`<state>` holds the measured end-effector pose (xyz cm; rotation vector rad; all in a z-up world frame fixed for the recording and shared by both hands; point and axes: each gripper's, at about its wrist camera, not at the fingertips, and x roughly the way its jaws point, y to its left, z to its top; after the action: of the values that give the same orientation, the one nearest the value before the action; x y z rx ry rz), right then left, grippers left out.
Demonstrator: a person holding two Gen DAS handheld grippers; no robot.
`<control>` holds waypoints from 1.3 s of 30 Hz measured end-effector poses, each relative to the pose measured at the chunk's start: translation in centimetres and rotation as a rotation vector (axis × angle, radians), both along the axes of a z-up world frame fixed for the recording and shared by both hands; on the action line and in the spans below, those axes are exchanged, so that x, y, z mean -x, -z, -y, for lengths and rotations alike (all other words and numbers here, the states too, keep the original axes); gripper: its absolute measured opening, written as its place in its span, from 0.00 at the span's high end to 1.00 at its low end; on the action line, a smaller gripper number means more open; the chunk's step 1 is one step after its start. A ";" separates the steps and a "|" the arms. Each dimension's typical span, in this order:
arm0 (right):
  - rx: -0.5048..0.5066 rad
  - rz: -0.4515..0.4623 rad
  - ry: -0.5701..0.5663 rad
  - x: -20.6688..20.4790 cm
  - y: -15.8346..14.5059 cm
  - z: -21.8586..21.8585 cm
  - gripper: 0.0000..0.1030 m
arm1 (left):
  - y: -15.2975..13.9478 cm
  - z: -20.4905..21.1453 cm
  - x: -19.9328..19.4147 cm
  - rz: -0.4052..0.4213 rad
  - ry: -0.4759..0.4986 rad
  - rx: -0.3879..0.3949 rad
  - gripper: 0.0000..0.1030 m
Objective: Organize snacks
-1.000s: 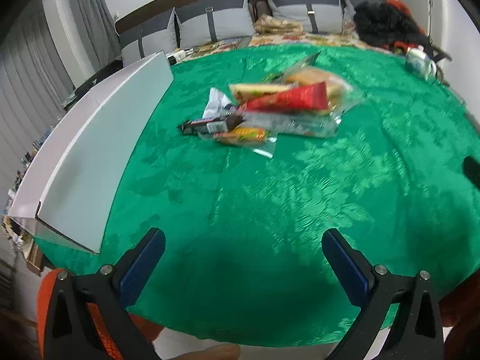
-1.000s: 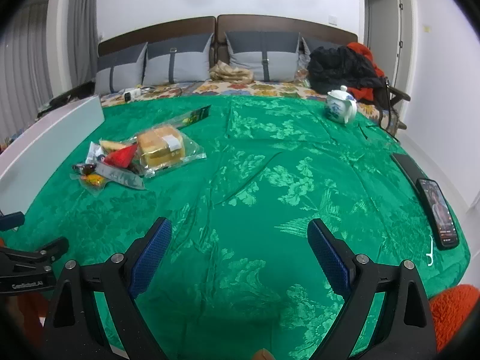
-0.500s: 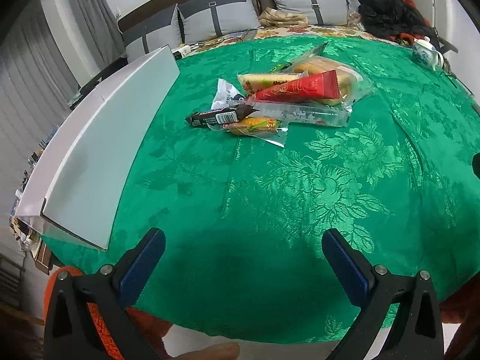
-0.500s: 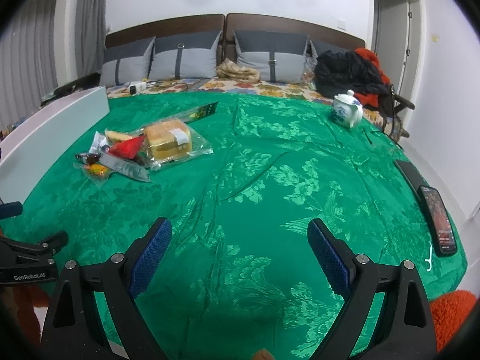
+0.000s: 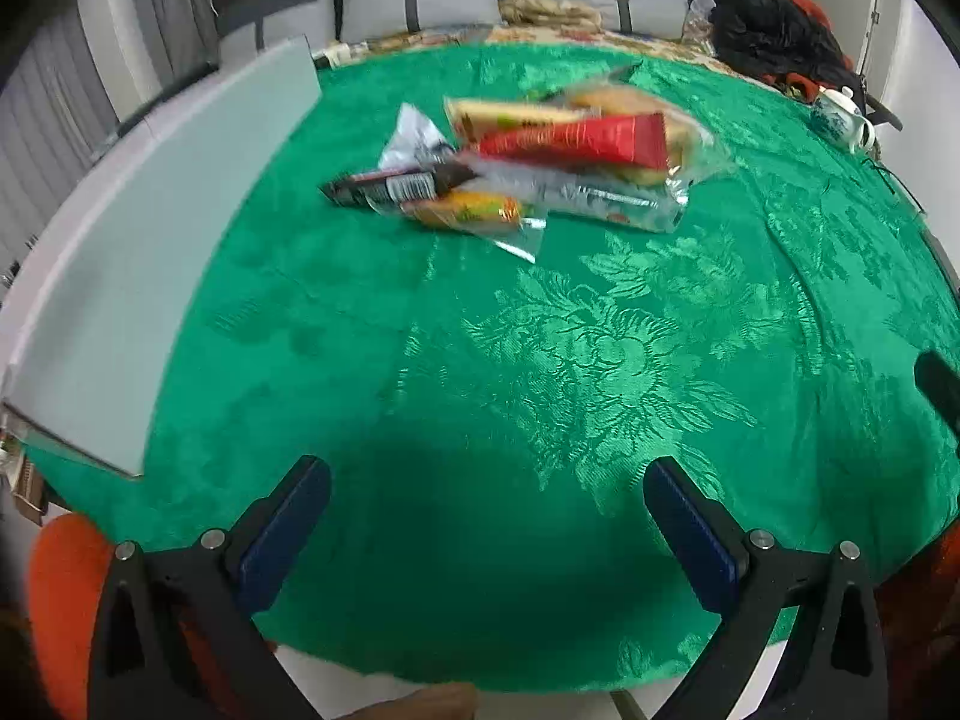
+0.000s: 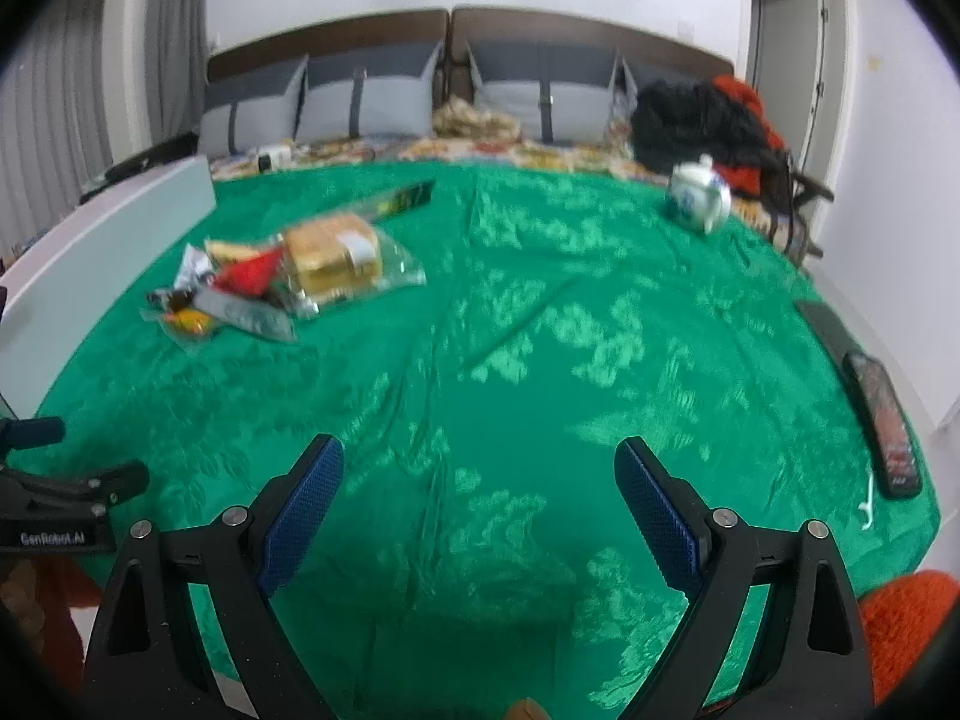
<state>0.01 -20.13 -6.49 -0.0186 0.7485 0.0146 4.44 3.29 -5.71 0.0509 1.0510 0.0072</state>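
Note:
A pile of snack packets lies on the green tablecloth: a red wrapper, a dark bar, a yellow-orange packet and a clear bag of bread. The same pile shows at the left in the right wrist view. My left gripper is open above the near table edge, well short of the pile. My right gripper is open too, empty, over the cloth's front middle.
A white open box stands along the table's left side. A white teapot sits at the far right. A phone and a dark remote lie at the right edge. A sofa with grey cushions is behind.
Both grippers have moved forward over the table, so the snack pile looks nearer and larger. Both stay open and empty.

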 end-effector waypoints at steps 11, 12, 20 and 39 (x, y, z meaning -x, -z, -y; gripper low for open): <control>-0.026 -0.115 0.001 -0.9 2.4 0.3 0.09 | 1.5 -1.0 -3.0 -0.046 0.010 0.055 0.00; -0.025 -0.120 -0.002 -1.0 2.5 0.1 0.09 | 1.6 -0.9 -2.8 -0.039 0.012 0.055 0.00; -0.033 -0.174 -0.022 -1.8 3.7 -0.3 0.09 | 1.5 -1.0 -2.3 0.013 0.024 0.059 0.00; -0.031 -0.248 -0.024 -2.4 4.6 -0.7 0.08 | 1.4 -1.3 -0.9 0.021 0.041 0.060 0.00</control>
<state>2.42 -19.45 -11.08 0.0036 0.9955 0.0524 5.36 4.57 -7.15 0.0180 1.0285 -0.0607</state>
